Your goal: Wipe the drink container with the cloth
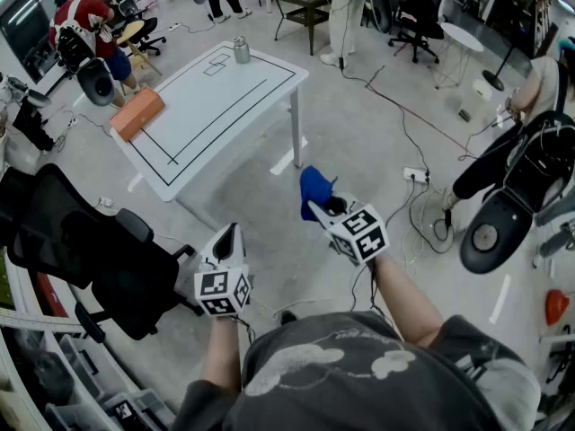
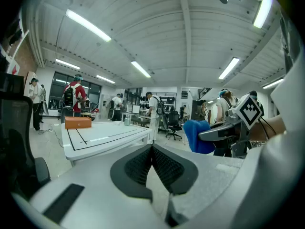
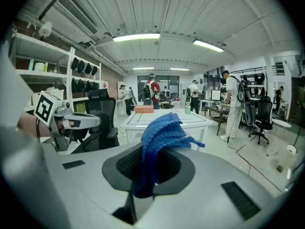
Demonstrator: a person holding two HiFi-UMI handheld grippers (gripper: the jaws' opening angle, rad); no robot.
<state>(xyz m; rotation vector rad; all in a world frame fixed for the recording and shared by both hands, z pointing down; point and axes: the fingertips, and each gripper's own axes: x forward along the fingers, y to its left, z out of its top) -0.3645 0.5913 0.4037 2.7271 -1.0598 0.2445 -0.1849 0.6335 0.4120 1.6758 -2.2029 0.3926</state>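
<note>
Head view: one white table bears one metal container at its far edge and one orange box, well apart from the two grippers over the floor. Left gripper view, unlike the head view, shows the left gripper with ribbed pads pressed together, nothing between. Right gripper view: the right gripper pinches one knitted blue cloth, bunched above its pads.
</note>
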